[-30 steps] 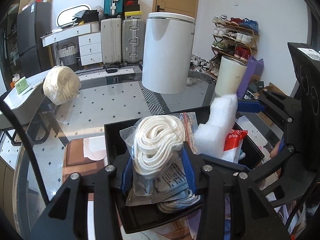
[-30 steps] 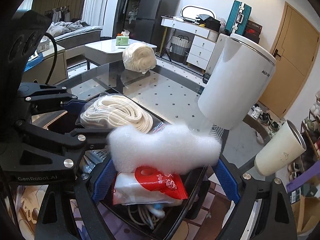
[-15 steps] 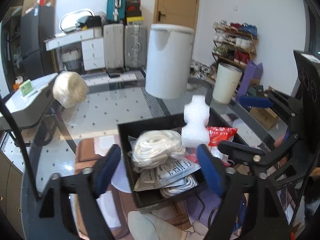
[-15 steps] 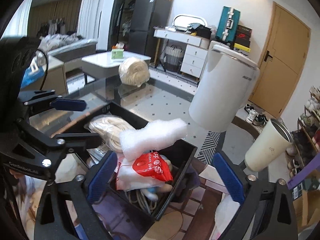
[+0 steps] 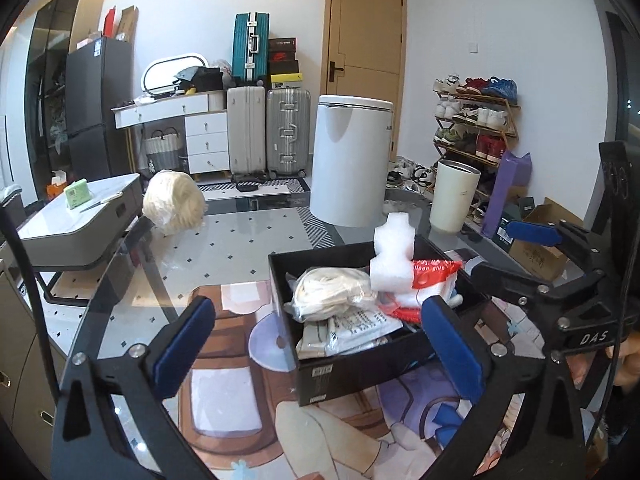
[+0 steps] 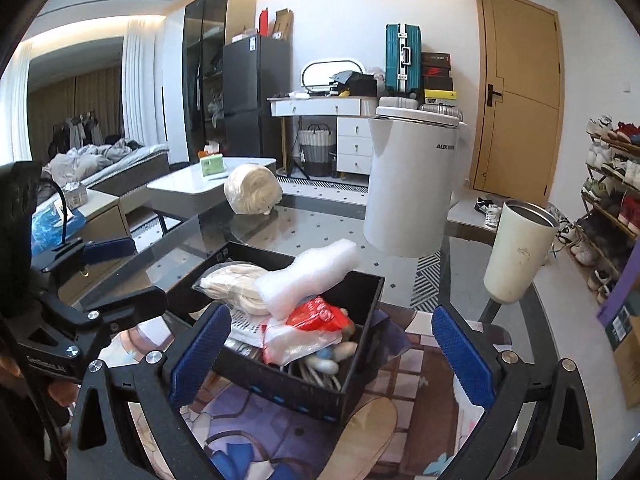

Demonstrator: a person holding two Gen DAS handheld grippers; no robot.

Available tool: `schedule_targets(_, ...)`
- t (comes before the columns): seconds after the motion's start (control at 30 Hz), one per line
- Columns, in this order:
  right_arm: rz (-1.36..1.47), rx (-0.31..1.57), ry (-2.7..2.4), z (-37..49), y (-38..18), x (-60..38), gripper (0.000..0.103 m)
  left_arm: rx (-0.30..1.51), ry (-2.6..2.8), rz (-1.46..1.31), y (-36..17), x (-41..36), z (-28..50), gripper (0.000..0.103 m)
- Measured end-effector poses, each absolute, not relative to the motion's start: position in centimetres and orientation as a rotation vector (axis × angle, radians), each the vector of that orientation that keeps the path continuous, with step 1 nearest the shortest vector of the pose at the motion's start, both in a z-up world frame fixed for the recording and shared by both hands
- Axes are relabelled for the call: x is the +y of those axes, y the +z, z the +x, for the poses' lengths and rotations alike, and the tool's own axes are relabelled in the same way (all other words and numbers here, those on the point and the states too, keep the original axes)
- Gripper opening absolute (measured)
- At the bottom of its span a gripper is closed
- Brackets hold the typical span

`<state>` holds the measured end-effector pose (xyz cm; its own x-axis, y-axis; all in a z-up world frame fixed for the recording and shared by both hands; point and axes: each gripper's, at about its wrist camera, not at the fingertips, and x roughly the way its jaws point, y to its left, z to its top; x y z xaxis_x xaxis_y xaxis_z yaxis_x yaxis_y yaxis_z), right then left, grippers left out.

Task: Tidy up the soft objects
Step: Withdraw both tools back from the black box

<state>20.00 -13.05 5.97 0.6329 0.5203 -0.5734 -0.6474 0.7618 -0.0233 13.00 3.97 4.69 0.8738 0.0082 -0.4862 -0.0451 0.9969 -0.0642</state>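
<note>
Soft objects filled the black box [image 5: 352, 368] on the glass bench [image 5: 240, 248]; left tool [image 5: 316, 344] and right tool [image 6: 332, 344] hovered level before it, both spread wide, holding nothing.

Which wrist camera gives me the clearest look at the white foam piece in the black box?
Left wrist: the foam piece stands unobstructed, its notched outline clear, in the black box. Right wrist shows it lengthwise, leaning over the packets.

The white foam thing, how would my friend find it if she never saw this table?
Find the glass table and the black box on it, near the tall white bin. The white foam piece sticks up out of that box, leaning on the red-and-white packet. It is the only bumpy, snow-white block; the bagged rope beside it is cream and coiled.
</note>
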Motion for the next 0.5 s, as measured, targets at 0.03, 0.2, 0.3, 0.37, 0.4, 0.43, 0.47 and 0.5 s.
schedule_targets(0.03, -0.234, 0.574, 0.677, 19.7, 5.9, -13.1, 0.102, 0.503, 0.03, -0.077, 4.6, 3.9, 12.7, 0.103)
schedule_targets(0.2, -0.229, 0.556, 0.688, 18.3, 5.1, -13.4, 0.102, 0.492, 0.045, -0.088, 3.9, 3.8, 12.0, 0.103)
schedule_targets(0.3, -0.222, 0.554, 0.696, 17.6, 4.5, -13.6, 0.102, 0.495, 0.046, -0.089, 3.4, 3.7, 11.8, 0.103)
schedule_targets(0.37, -0.217, 0.557, 0.695, 17.4, 4.2, -13.7, 0.102, 0.488, 0.047, -0.086, 3.3, 3.5, 11.5, 0.103)
schedule_targets(0.4, -0.216, 0.559, 0.696, 17.4, 4.0, -13.8, 0.102, 0.484, 0.049, -0.086, 3.2, 3.5, 11.4, 0.103)
schedule_targets(0.43, -0.215, 0.558, 0.696, 17.4, 3.9, -13.8, 0.102, 0.479, 0.048, -0.085, 3.2, 3.3, 11.3, 0.103)
schedule_targets(0.47, -0.214, 0.557, 0.692, 17.3, 3.7, -13.9, 0.102, 0.476, 0.049, -0.086, 3.1, 3.3, 11.3, 0.103)
schedule_targets(0.5, -0.212, 0.556, 0.689, 17.2, 3.6, -14.1, 0.102, 0.474, 0.05, -0.085, 3.1, 3.3, 11.2, 0.103)
